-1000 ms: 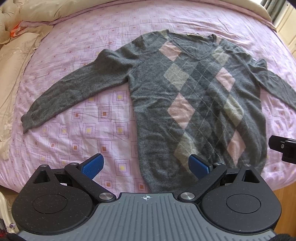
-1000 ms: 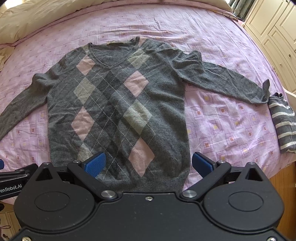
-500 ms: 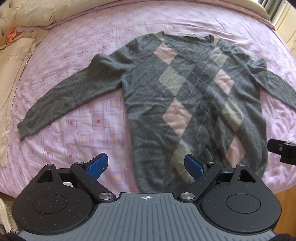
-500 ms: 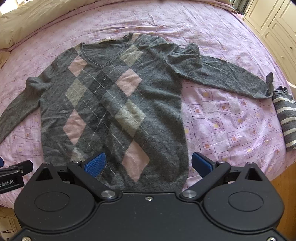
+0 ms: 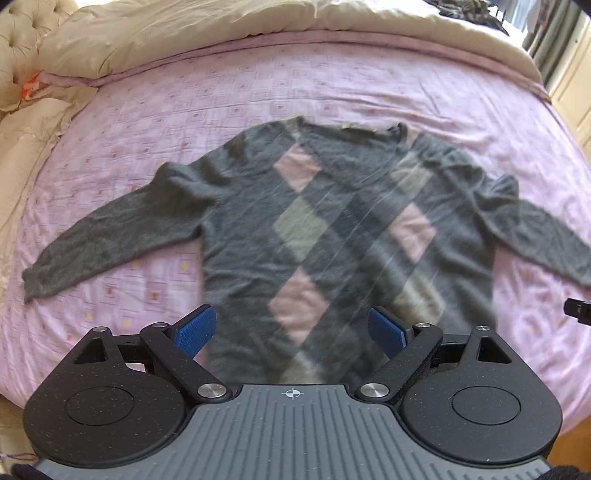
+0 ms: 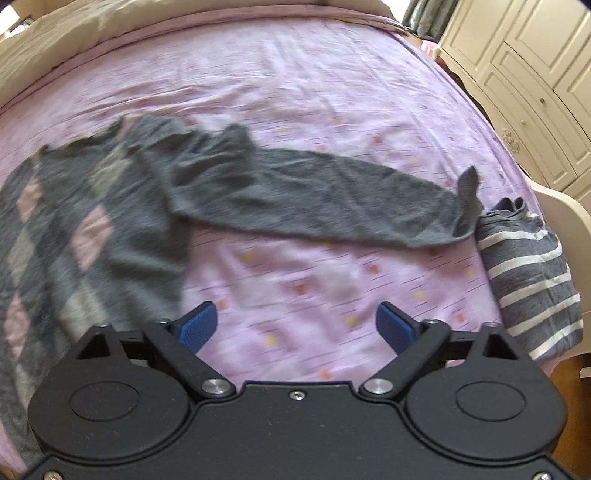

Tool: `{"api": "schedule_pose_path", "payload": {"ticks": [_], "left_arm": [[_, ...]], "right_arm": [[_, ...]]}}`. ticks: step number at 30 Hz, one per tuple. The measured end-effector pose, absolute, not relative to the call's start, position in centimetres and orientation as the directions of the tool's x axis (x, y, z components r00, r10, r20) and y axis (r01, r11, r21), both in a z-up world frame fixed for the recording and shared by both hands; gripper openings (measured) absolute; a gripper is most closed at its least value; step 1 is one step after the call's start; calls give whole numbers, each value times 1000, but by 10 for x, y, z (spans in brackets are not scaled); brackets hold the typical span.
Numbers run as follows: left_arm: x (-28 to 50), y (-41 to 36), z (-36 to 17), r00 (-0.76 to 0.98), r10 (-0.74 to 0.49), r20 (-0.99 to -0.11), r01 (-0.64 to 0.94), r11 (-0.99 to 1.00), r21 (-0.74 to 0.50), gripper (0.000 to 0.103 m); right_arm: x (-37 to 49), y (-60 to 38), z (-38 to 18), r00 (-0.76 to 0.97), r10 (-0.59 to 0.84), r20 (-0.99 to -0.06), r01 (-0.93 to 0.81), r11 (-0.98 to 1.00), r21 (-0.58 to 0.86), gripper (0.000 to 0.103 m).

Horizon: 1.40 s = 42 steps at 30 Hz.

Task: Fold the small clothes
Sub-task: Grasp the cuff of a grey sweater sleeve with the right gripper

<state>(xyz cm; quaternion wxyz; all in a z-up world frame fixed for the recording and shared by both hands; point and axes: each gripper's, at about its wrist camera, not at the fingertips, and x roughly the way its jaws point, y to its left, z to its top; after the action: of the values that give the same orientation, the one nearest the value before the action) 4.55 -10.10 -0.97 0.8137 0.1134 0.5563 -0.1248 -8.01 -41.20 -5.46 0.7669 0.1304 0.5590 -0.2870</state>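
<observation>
A grey sweater [image 5: 332,236] with pink and pale argyle diamonds lies flat, front up, on the pink patterned bed sheet [image 5: 258,85], both sleeves spread out. My left gripper [image 5: 291,330] hovers open over the sweater's hem, nothing between its blue pads. In the right wrist view the sweater's body [image 6: 74,229] fills the left and its right sleeve [image 6: 332,199] stretches across to a curled cuff [image 6: 467,199]. My right gripper [image 6: 297,325] is open above bare sheet, below that sleeve and to the right of the body's side edge.
A folded grey garment with white stripes [image 6: 528,269] sits at the bed's right edge, touching the cuff. Cream wardrobe doors [image 6: 535,74] stand beyond. A cream duvet [image 5: 184,33] is bunched at the head and left side of the bed.
My right gripper has swung right, off the sweater's hem to the sheet under the right sleeve. The left view has pulled back and tilted up, so more of the bed shows.
</observation>
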Motion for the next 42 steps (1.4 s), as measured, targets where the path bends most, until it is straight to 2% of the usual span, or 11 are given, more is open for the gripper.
{"api": "schedule_pose_path", "payload": {"ticks": [7, 9, 12, 18, 23, 27, 36, 38, 39, 40, 42], "left_arm": [[50, -122, -18, 292, -110, -950, 211, 976, -48, 90], [50, -128, -23, 268, -87, -959, 192, 981, -35, 90], [47, -136, -27, 265, -66, -962, 177, 984, -19, 90], [40, -150, -34, 239, -3, -971, 149, 988, 34, 90], [33, -159, -40, 206, 27, -978, 127, 990, 54, 90], [28, -165, -40, 201, 48, -978, 131, 989, 75, 90], [27, -170, -38, 213, 74, -974, 157, 981, 109, 90], [27, -169, -37, 216, 78, -973, 164, 980, 115, 90], [27, -169, -37, 217, 78, -973, 166, 979, 116, 90], [27, -169, -37, 217, 78, -973, 168, 979, 116, 90], [27, -168, -37, 218, 75, -973, 168, 979, 114, 90]], "right_arm": [[-99, -521, -59, 216, -384, -898, 629, 758, -173, 79], [-103, -550, -60, 226, -405, -886, 626, 757, -186, 77], [-105, -590, -66, 239, -399, -885, 622, 763, -176, 69], [-108, -645, -76, 323, -356, -877, 607, 789, -97, 67], [-109, -670, -94, 368, -266, -891, 582, 813, -3, 65], [-111, -679, -111, 345, -242, -907, 553, 833, -12, 59], [-117, -688, -134, 313, -231, -921, 564, 825, -15, 59], [-117, -687, -137, 304, -221, -927, 568, 823, -10, 50], [-118, -687, -138, 301, -208, -931, 570, 822, 2, 18], [-119, -687, -138, 296, -198, -934, 583, 813, 12, 14], [-127, -686, -131, 321, -202, -925, 616, 786, 42, 14]]}}
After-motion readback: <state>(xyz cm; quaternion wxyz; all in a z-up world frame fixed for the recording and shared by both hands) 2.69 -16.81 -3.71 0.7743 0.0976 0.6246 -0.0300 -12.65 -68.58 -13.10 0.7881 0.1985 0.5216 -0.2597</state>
